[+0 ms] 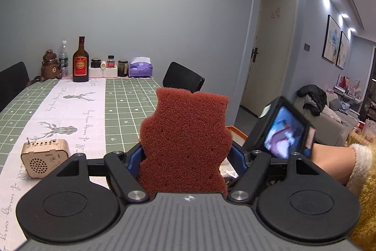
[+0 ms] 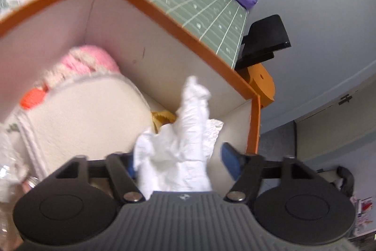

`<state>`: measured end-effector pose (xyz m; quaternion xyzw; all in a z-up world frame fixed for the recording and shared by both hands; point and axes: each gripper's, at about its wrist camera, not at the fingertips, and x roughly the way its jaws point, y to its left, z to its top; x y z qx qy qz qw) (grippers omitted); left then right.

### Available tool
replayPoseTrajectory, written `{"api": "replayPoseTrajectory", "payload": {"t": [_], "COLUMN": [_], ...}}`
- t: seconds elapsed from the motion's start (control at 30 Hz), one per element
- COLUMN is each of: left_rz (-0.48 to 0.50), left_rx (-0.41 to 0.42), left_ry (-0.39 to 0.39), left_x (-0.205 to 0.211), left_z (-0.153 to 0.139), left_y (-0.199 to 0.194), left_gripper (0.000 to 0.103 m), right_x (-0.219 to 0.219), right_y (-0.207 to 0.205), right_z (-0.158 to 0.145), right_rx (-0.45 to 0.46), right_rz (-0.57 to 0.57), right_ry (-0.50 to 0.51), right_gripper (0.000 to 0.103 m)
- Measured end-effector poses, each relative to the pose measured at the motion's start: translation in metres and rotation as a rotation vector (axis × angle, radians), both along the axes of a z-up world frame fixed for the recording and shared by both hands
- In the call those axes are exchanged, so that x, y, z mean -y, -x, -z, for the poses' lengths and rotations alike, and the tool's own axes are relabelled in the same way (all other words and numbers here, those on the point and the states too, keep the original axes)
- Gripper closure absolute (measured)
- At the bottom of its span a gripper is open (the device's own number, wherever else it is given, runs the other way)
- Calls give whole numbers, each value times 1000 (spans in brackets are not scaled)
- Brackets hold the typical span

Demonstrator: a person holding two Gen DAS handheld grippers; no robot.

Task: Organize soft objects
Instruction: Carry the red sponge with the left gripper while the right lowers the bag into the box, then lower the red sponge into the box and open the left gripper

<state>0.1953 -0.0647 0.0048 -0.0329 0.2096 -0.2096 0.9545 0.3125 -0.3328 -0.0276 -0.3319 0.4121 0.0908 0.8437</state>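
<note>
My left gripper (image 1: 186, 157) is shut on a brown sponge (image 1: 185, 138) and holds it upright above the table. My right gripper (image 2: 182, 161) sits over the open orange-rimmed box (image 2: 162, 13), with a crumpled white tissue (image 2: 185, 138) between its blue pads (image 2: 230, 160). The jaws stand fairly wide and the right pad is apart from the tissue. Inside the box lie a cream and pink plush toy (image 2: 80, 95) and a small yellow soft item (image 2: 162, 117). The right gripper's back and the hand holding it show in the left wrist view (image 1: 282, 133).
The table has a green checked cloth (image 1: 122, 100) with a white runner. A small wooden speaker (image 1: 44, 159) stands at left. Bottles, jars and a purple tissue pack (image 1: 140, 68) line the far edge. Black chairs (image 1: 183, 79) stand around. A clear plastic bottle (image 2: 9, 182) is at the box's near left.
</note>
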Motion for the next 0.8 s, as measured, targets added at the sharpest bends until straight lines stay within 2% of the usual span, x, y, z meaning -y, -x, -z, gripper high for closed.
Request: {"api": "replayPoseTrajectory", "payload": {"t": [0.17, 0.23, 0.27, 0.3, 0.33, 0.37, 0.4, 0.6, 0.73, 0.8], "left_rz": [-16, -20, -22, -21, -21, -20, -18, -14, -8, -6], "left_rx": [-23, -22, -21, -23, -26, -31, -36, -49, -67, -73], "left_ry": [20, 25, 28, 32, 36, 39, 42, 27, 27, 26], "left_x": [-10, -12, -12, -12, -12, -12, -12, -7, -4, -2], "left_z": [0, 0, 0, 0, 1, 1, 2, 6, 11, 12], "left_y": [-3, -3, -3, -3, -2, -3, -4, -8, -10, -10], "left_gripper": [19, 19, 19, 19, 19, 19, 19, 19, 19, 19], "right_x": [6, 11, 14, 17, 17, 15, 12, 3, -1, -1], "right_y": [18, 26, 26, 23, 20, 18, 16, 10, 0, -6], "right_z": [-40, -59, -65, -69, -68, -62, -55, -15, 12, 23], "right_rx": [80, 110, 111, 91, 56, 14, -21, -166, -260, -269], "right_rz": [-1, -11, -9, -3, -7, -23, -42, -104, -79, -53], "right_ry": [-83, -133, -157, -176, -171, -147, -123, -69, -2, 52], "right_gripper": [21, 24, 32, 52, 64, 88, 97, 102, 103, 103]}}
